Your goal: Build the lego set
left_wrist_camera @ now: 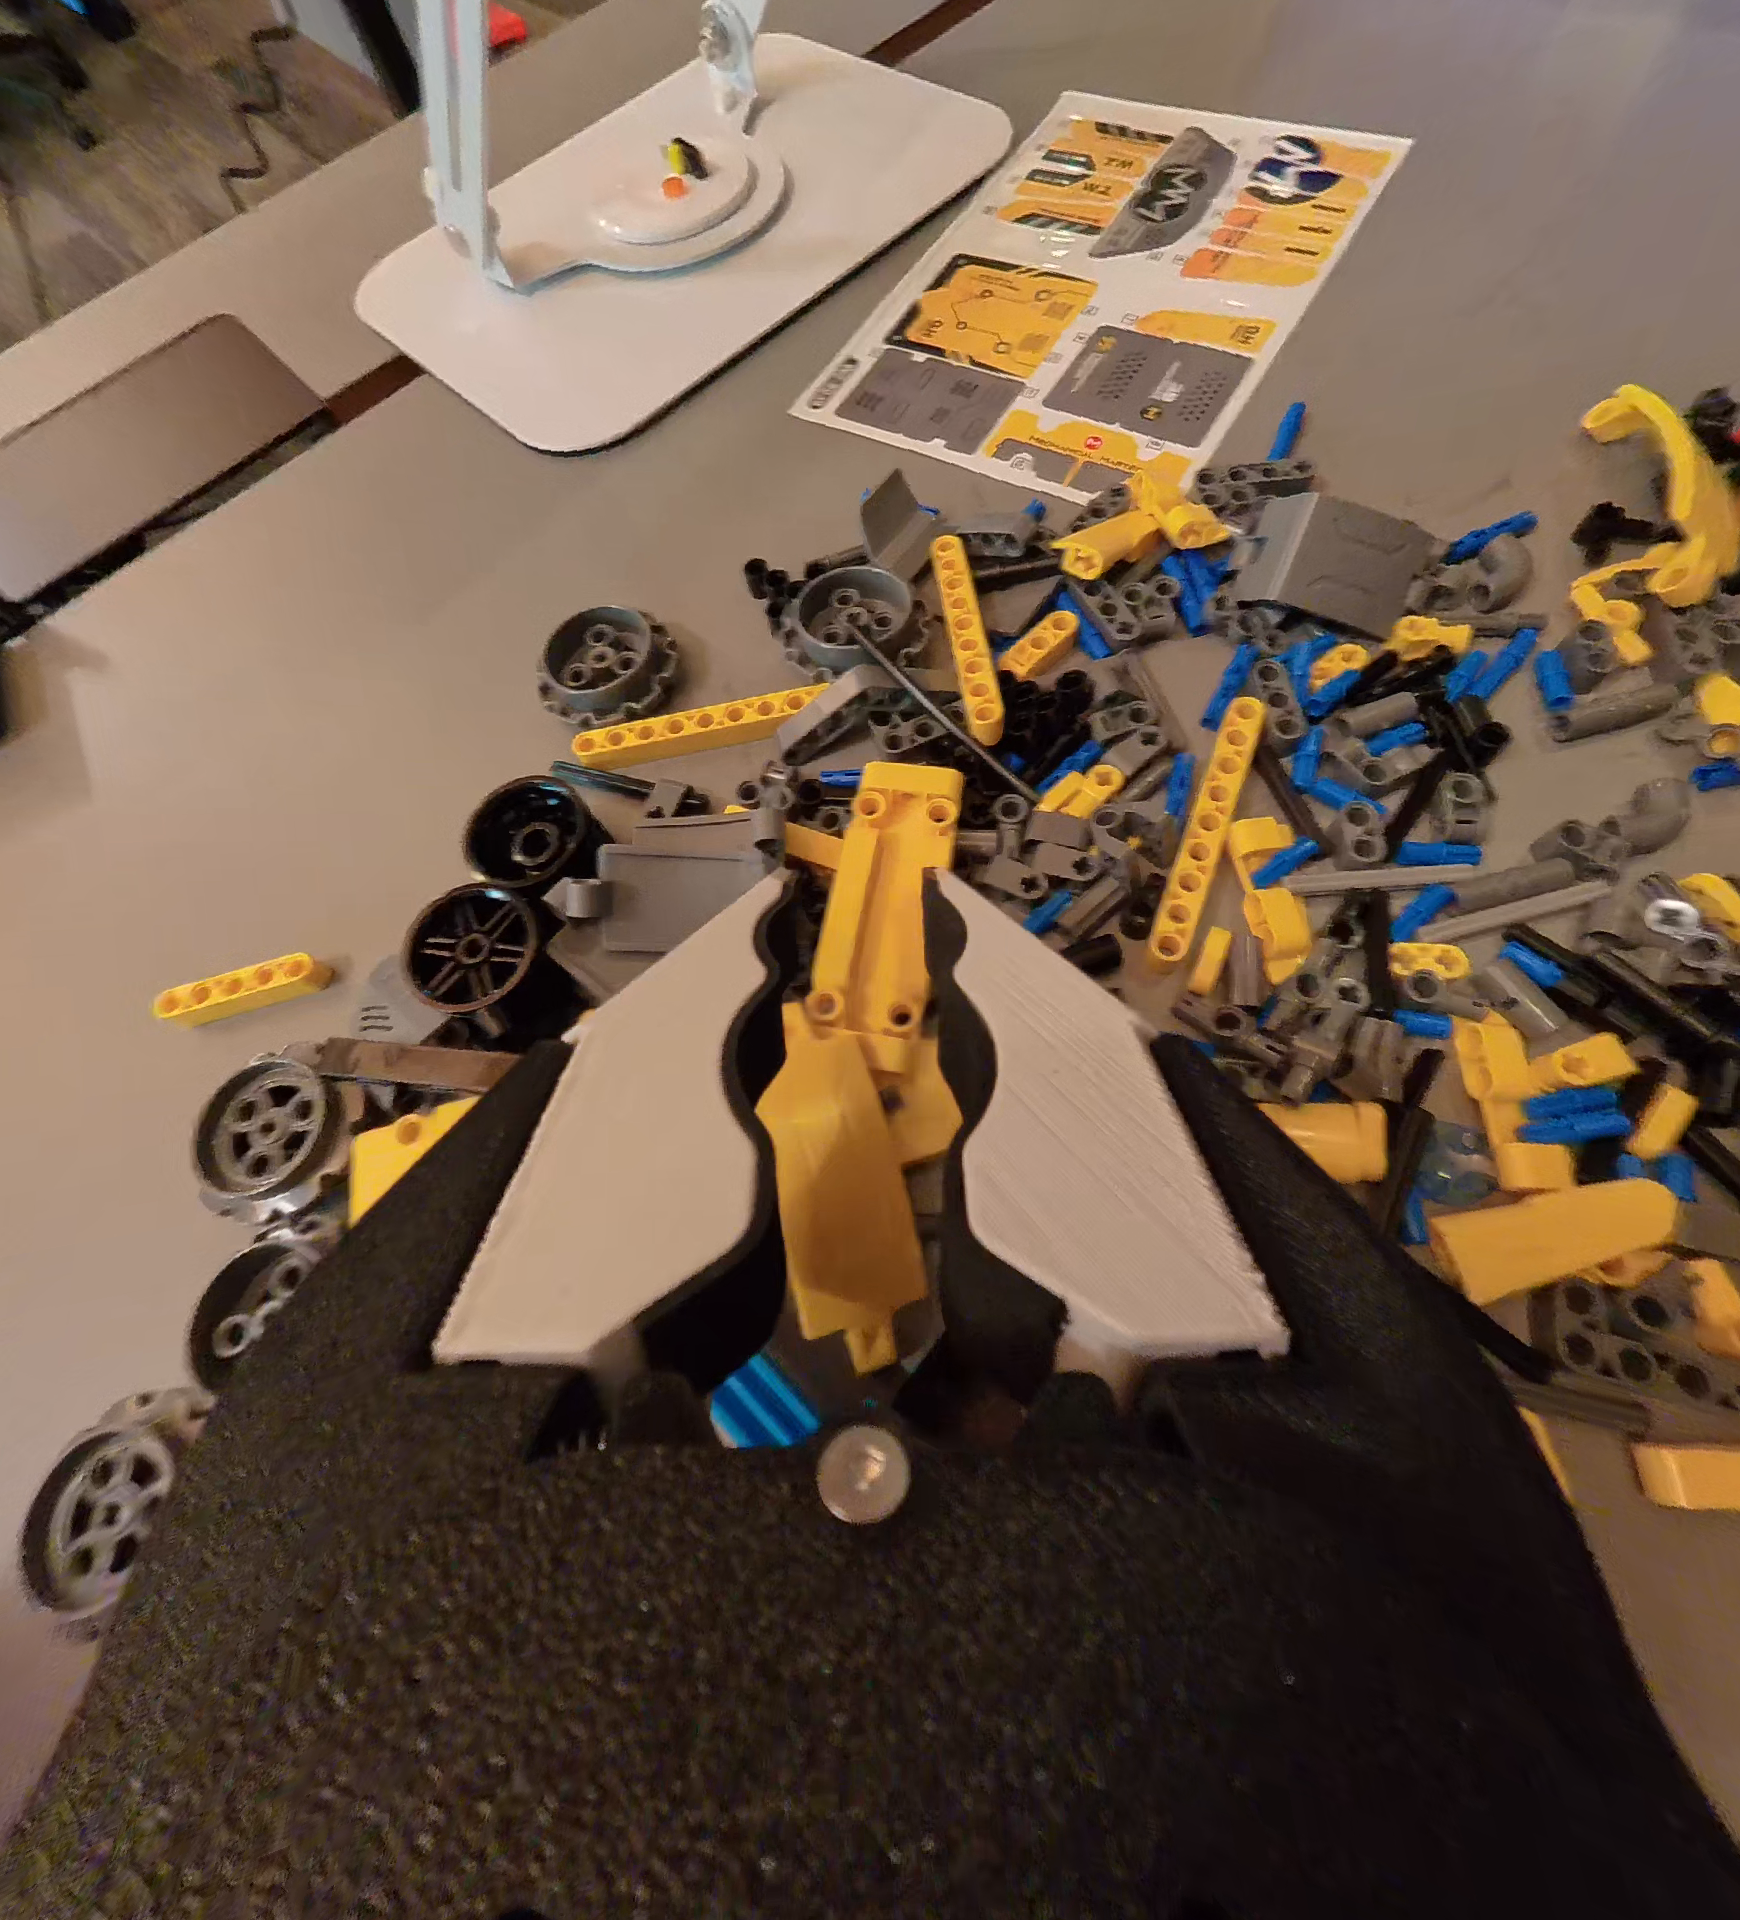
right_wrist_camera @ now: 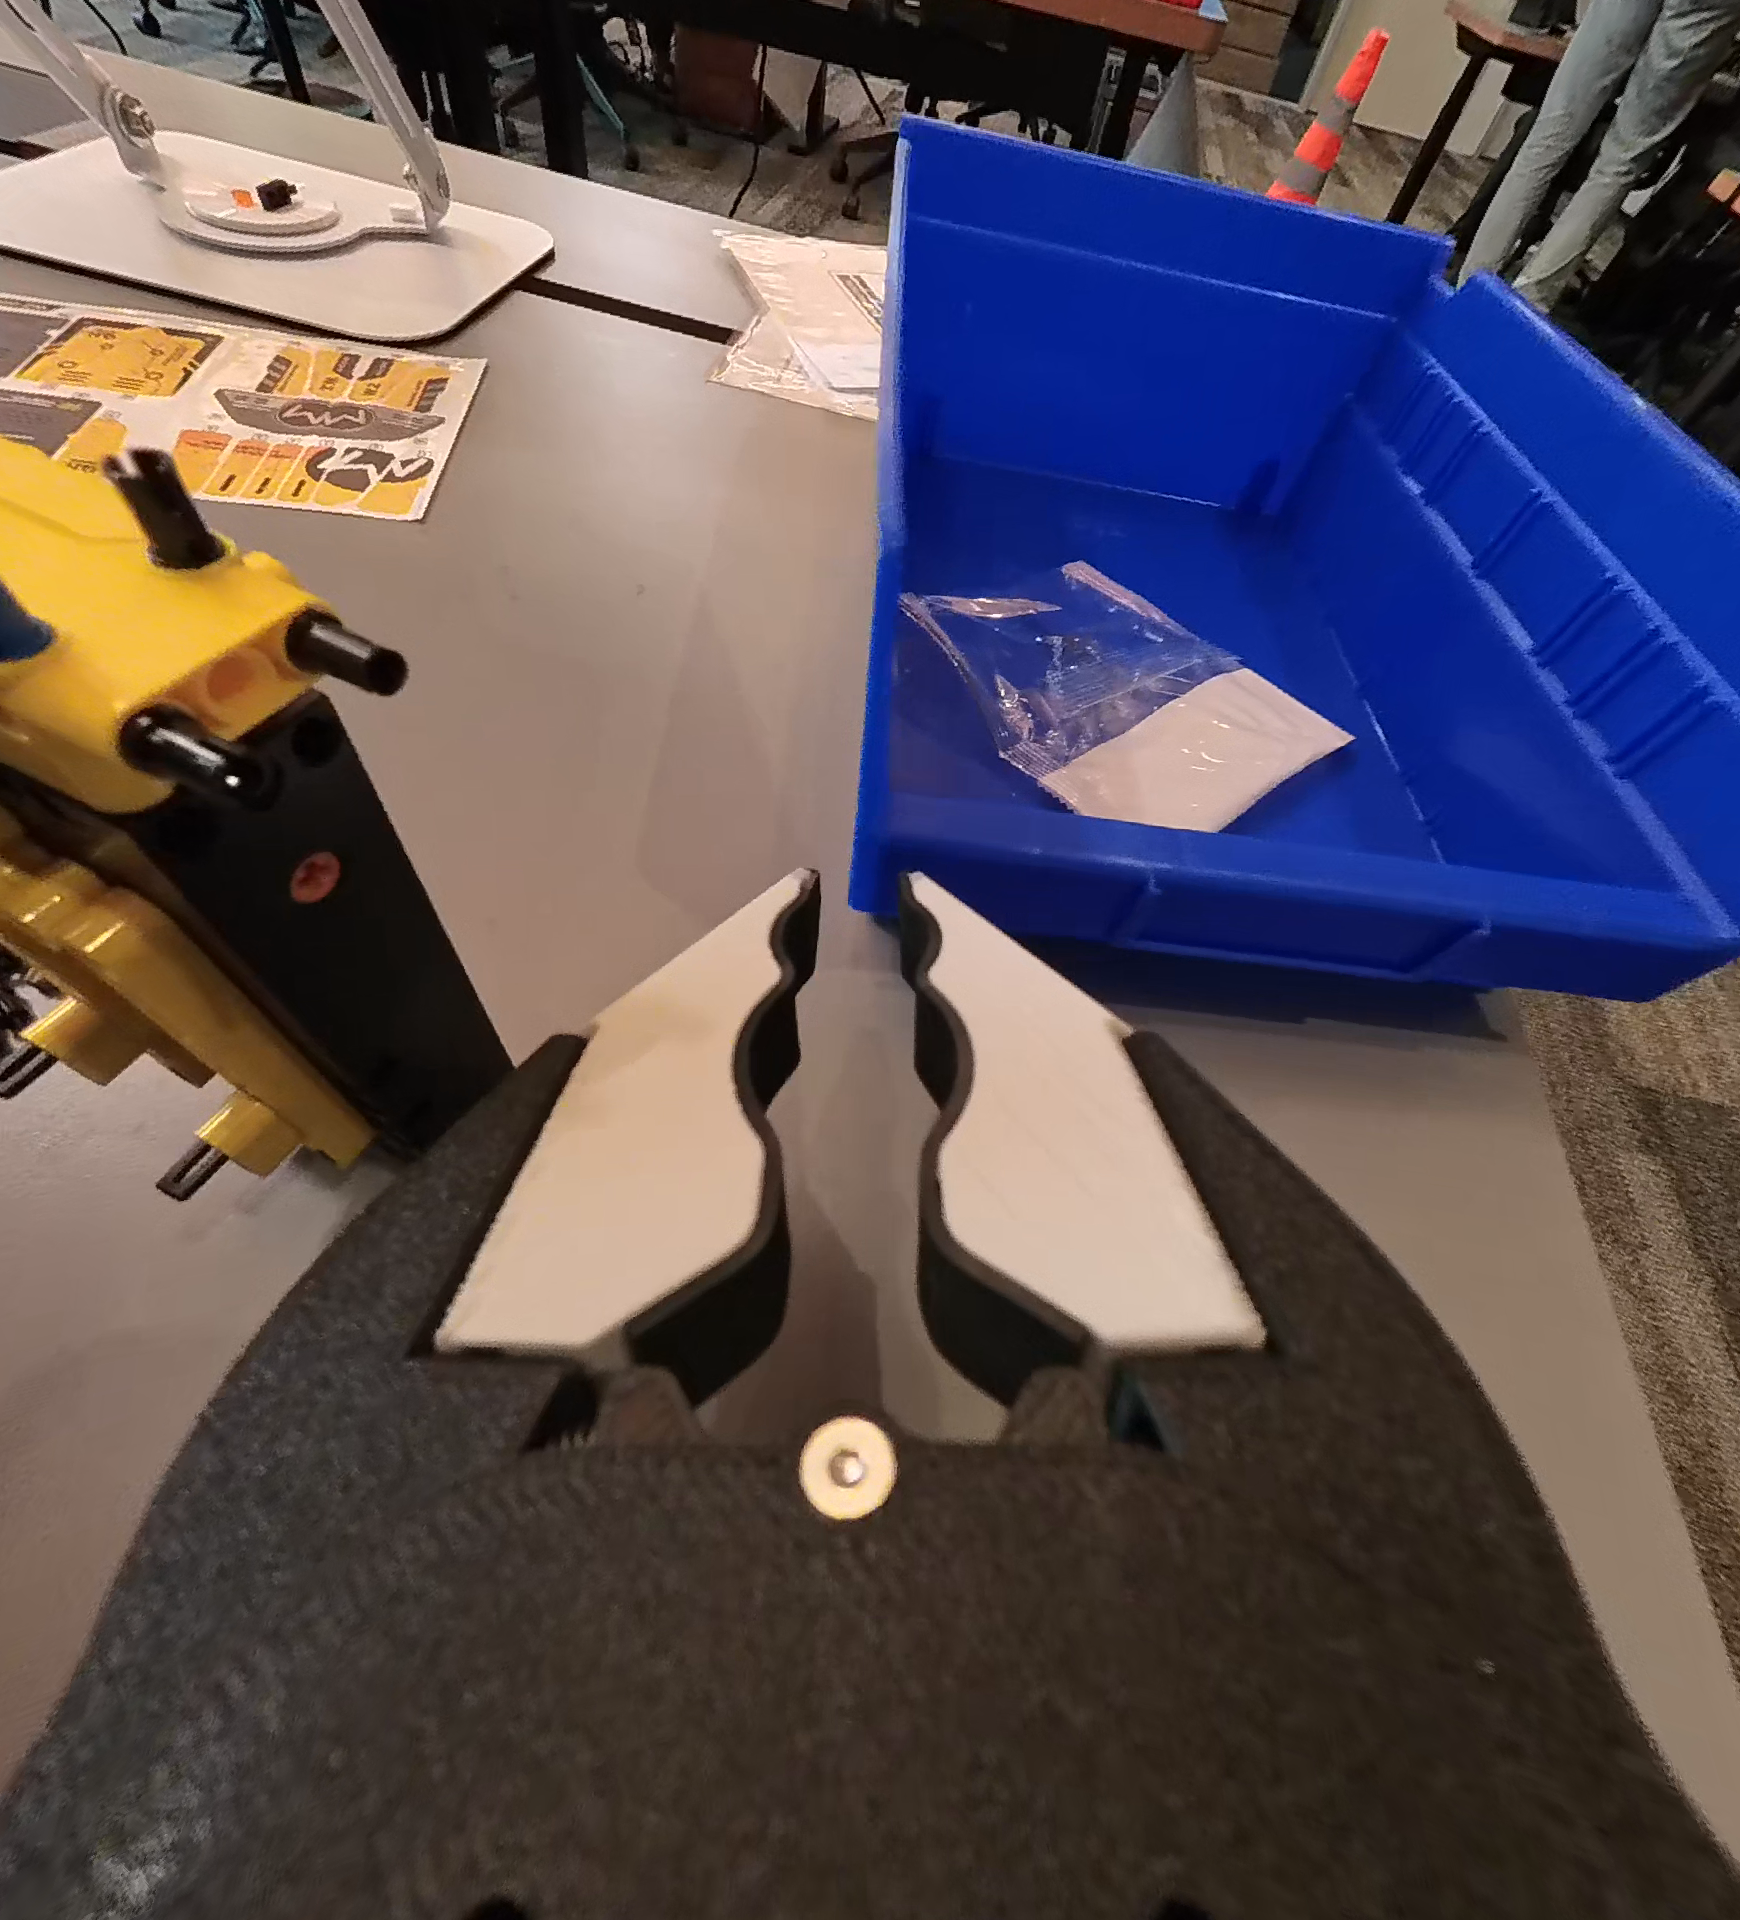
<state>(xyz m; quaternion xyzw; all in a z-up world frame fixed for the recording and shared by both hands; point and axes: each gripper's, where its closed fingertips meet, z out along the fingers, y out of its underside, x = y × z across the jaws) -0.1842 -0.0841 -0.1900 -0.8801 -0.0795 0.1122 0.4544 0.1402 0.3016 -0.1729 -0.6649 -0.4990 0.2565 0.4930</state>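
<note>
My left gripper point(left_wrist_camera: 864, 883) is shut on a yellow brick assembly point(left_wrist_camera: 881, 935) with pin holes, held just above a pile of loose yellow, grey, black and blue building parts point(left_wrist_camera: 1261, 831) on the grey table point(left_wrist_camera: 326, 644). The same yellow assembly point(right_wrist_camera: 97, 634) shows at the left of the right wrist view, with black pins and a blue pin sticking out, against the left gripper's black finger point(right_wrist_camera: 346, 914). My right gripper point(right_wrist_camera: 858, 881) is empty, its jaws a narrow gap apart, just in front of the near wall of a blue bin point(right_wrist_camera: 1261, 894).
Several wheels and rims point(left_wrist_camera: 471, 945) lie left of the pile. A sticker sheet point(left_wrist_camera: 1105, 301) and a white stand base point(left_wrist_camera: 658, 260) lie farther back. The blue bin holds a clear plastic bag point(right_wrist_camera: 1126, 707). A bagged paper point(right_wrist_camera: 814, 322) lies behind it. The table edge point(right_wrist_camera: 1572, 1195) is at the right. There is about 50 cm between the tips of the two grippers.
</note>
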